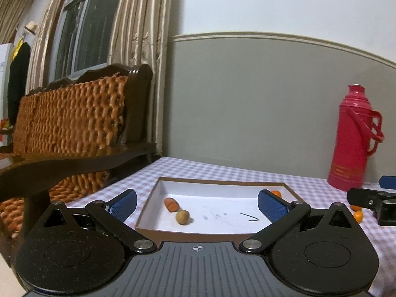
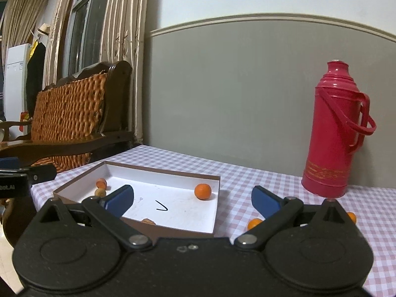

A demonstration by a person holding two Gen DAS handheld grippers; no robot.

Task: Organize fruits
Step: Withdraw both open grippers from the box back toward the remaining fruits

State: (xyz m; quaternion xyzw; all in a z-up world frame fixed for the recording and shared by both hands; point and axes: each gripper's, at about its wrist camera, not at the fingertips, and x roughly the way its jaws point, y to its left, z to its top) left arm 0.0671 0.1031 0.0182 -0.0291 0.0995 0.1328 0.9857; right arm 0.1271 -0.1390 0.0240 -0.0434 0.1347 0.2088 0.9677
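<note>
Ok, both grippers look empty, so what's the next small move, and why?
Probably lower the open right gripper toward the small orange lying on the checked cloth just outside the box. It sits near the right finger, while another orange is already inside the box.

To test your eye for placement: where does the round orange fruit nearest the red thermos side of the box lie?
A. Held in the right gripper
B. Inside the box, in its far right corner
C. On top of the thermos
B: the orange fruit lies inside the box, in its far right corner, while the right gripper is open and empty.
</note>
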